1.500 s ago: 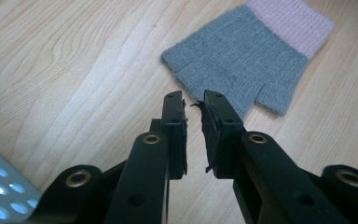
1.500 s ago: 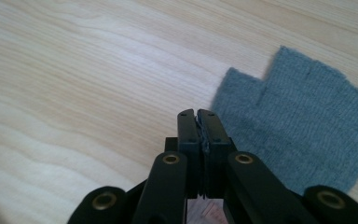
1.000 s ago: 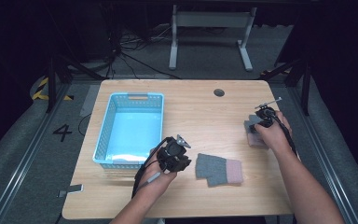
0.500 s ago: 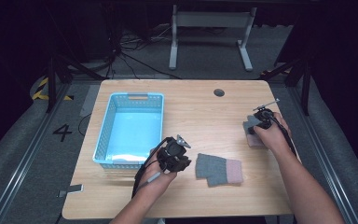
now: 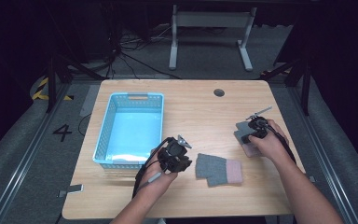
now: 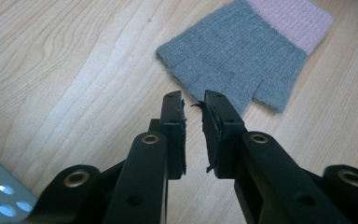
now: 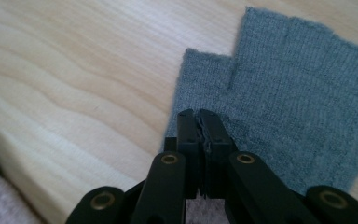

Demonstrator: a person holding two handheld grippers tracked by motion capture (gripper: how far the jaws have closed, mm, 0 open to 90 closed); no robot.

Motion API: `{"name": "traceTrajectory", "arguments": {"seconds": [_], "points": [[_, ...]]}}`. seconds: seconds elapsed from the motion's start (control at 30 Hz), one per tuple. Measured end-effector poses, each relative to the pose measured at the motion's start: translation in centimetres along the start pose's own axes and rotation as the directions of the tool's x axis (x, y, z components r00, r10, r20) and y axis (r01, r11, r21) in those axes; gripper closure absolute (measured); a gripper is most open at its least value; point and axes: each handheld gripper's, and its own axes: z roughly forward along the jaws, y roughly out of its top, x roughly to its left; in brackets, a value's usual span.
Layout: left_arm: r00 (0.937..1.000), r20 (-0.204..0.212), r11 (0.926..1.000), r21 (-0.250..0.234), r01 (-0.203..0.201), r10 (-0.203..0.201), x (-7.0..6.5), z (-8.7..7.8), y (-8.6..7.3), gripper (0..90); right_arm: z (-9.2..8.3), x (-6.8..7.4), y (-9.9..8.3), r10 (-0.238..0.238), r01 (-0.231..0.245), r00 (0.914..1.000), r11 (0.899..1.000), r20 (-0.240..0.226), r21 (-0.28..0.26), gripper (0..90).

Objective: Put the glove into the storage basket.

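Two grey knit fingerless gloves on the wooden table [image 5: 200, 116]

Right gripper [image 7: 199, 122], jaws together, is held over the right-hand glove [image 7: 303, 98]; left gripper [image 6: 193, 105], jaws slightly apart, empty, is pointed at the pink-cuffed glove [image 6: 242, 60] just ahead.

Bright table, dark room

In the high view, light falls from above onto the pale wooden table [image 5: 200, 112], while the surrounding floor sinks into near-black; the picture is soft and slightly grainy. In both gripper views the wood is evenly lit, the grey knitted gloves [image 7: 307, 121] reasonably sharp, the nearest black jaws blurred
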Motion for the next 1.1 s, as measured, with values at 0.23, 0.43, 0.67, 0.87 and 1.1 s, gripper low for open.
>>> {"name": "traceTrajectory", "arguments": {"seconds": [0.23, 0.43, 0.67, 0.87, 1.1], "points": [[1.0, 0.0, 1.0, 0.002, -0.002, 0.002, 0.0, 0.0, 0.0, 77.5, -0.2, 1.1, -0.3, -0.045, 0.047, 0.9981, 0.999, -0.043, 0.028, 88.0], [1.0, 0.0, 1.0, 0.0, -0.003, 0.003, 0.1, -0.1, 0.0, 77.6, -0.4, 1.1, -0.3, -0.042, 0.042, 0.998, 0.999, -0.046, 0.0, 85.9], [1.0, 0.004, 1.0, -0.008, 0.002, -0.002, 0.2, -0.1, 0.2, 77.5, -2.2, 0.2, -0.4, 0.04, -0.043, 0.9985, 0.993, -0.037, -0.111, 79.4], [1.0, 0.007, 1.0, -0.01, 0.0, 0.001, 0.1, -0.1, 0.4, 77.5, -3.1, -0.8, -0.8, 0.141, -0.14, 0.99, 0.978, -0.008, -0.151, 71.0], [1.0, 0.005, 0.9999, -0.011, 0.0, 0.0, 0.1, -0.1, 0.4, 77.5, -2.8, -1.4, -0.7, 0.196, -0.193, 0.9804, 0.975, 0.017, -0.111, 59.4]]}}
